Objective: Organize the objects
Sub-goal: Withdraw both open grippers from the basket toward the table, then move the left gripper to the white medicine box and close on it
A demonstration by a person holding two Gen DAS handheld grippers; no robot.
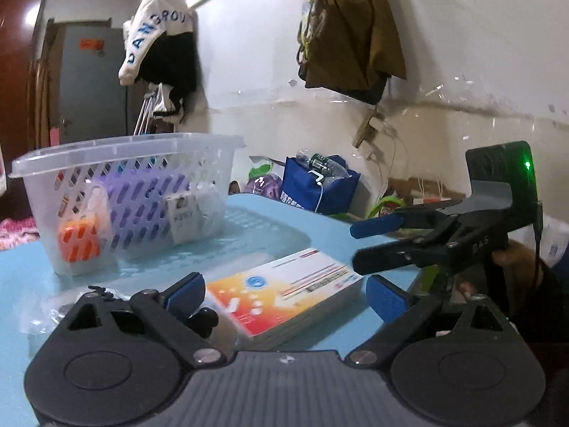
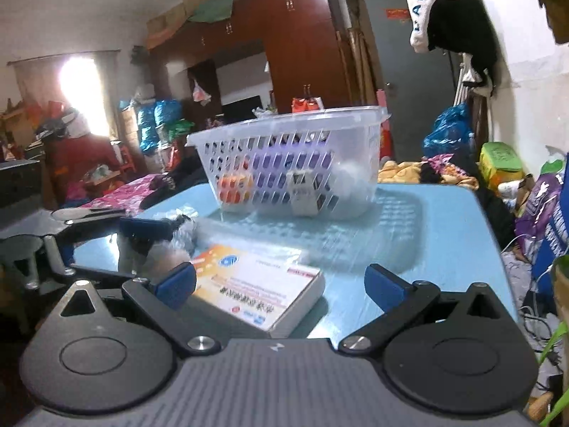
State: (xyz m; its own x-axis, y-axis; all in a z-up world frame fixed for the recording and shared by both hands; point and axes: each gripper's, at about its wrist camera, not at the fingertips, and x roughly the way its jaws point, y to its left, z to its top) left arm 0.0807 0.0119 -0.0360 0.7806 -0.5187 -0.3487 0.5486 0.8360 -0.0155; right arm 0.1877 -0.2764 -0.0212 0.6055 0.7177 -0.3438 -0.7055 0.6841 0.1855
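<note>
Flat orange-and-white cardboard box lies on the light-blue desk between both wide-open, empty hand-held grippers; closing together risks collision.

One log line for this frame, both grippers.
left gripper: open, at box | right gripper: open, empty | basket: on table

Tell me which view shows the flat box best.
The left wrist view: the flat box lies whole between open fingers. In the right wrist view, a finger covers a corner of it.
</note>
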